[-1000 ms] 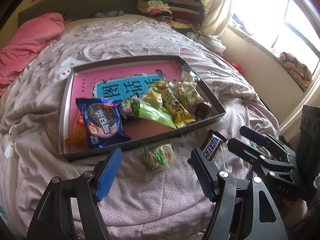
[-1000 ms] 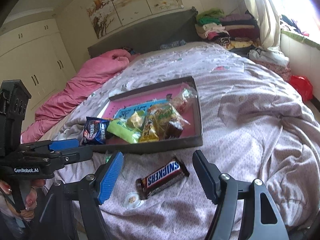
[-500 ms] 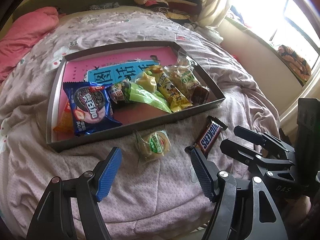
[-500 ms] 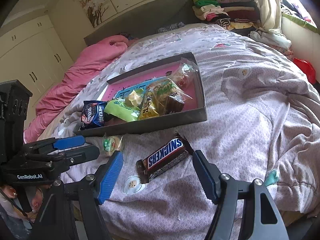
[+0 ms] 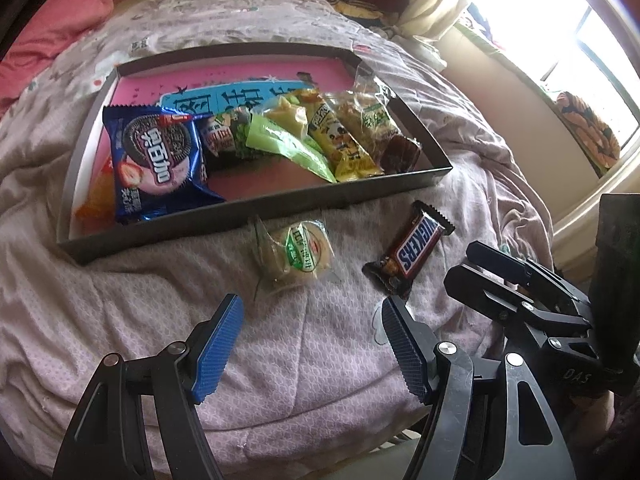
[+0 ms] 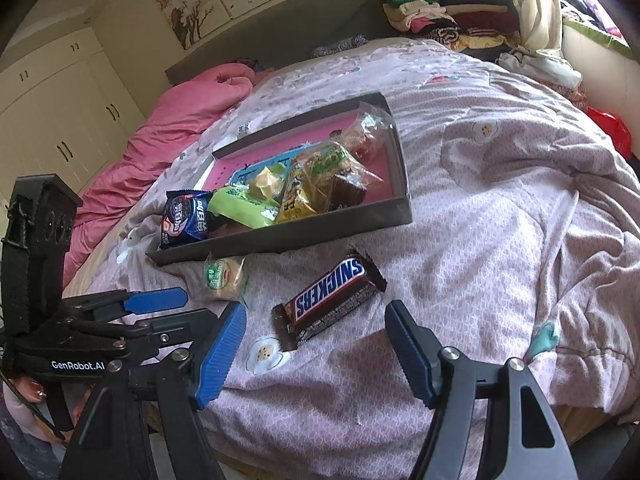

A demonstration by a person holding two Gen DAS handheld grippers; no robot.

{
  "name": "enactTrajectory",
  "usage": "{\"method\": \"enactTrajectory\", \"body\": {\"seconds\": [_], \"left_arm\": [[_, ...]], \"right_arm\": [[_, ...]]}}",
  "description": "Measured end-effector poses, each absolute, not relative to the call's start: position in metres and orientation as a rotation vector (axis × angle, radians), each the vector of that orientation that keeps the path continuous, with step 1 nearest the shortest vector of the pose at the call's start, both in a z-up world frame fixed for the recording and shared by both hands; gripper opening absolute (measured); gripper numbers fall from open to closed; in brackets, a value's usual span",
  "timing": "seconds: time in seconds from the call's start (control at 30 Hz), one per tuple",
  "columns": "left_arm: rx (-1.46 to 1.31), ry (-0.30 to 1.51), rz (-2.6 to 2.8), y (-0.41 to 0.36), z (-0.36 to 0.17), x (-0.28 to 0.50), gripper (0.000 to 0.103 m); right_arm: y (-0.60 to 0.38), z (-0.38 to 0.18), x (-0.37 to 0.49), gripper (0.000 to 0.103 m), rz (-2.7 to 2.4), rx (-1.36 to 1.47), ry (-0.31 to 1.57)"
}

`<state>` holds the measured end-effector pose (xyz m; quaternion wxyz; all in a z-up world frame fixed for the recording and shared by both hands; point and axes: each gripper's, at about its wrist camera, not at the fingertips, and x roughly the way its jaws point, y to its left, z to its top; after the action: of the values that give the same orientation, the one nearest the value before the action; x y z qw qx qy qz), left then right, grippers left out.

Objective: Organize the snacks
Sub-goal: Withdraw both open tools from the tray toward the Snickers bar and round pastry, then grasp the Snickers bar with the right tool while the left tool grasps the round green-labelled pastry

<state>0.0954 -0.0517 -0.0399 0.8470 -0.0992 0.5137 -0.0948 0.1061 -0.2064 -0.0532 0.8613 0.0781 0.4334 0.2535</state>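
The left gripper [image 5: 312,320] fills the bottom of its own view, tilted downward, its two blue-padded fingers [image 5: 218,344] spread well apart with nothing between them; in the right wrist view it shows again at the lower left of the frame, seen side-on, with a hand [image 6: 24,400] with painted nails just visible beneath it at the left edge. The right gripper [image 6: 316,328] sits at the bottom of its own frame, angled down too, jaws standing apart and gripping nothing, and it appears at the right edge of the left wrist view.
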Motion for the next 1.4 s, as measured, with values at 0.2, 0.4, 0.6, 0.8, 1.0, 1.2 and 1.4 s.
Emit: {"method": "enactTrajectory", "body": {"seconds": [0.2, 0.4, 0.6, 0.8, 1.0, 1.2, 1.4], "left_arm": [[-0.218, 1.076, -0.184, -0.052, -0.043, 0.1, 0.073], [-0.234, 1.073, -0.188, -0.054, -0.046, 0.109, 0.073], [-0.237, 1.081, -0.182, -0.058, -0.052, 0.119, 0.073], [-0.241, 1.081, -0.175, -0.061, -0.057, 0.128, 0.073], [-0.238, 1.079, -0.167, -0.061, -0.062, 0.133, 0.072], [-0.247, 1.074, -0.162, -0.057, -0.065, 0.136, 0.069], [-0.259, 1.071, -0.157, -0.051, -0.068, 0.136, 0.066]], "right_arm": [[-0.204, -0.058, 0.108, 0.071, 0.537, 0.163, 0.932], [-0.201, -0.067, 0.112, 0.071, 0.527, 0.165, 0.972], [-0.2, -0.071, 0.114, 0.071, 0.527, 0.165, 0.978], [-0.201, -0.072, 0.115, 0.071, 0.525, 0.172, 0.978], [-0.199, -0.073, 0.119, 0.071, 0.523, 0.16, 0.974], [-0.195, -0.074, 0.125, 0.068, 0.523, 0.142, 0.966], [-0.188, -0.077, 0.129, 0.066, 0.528, 0.122, 0.961]]}}
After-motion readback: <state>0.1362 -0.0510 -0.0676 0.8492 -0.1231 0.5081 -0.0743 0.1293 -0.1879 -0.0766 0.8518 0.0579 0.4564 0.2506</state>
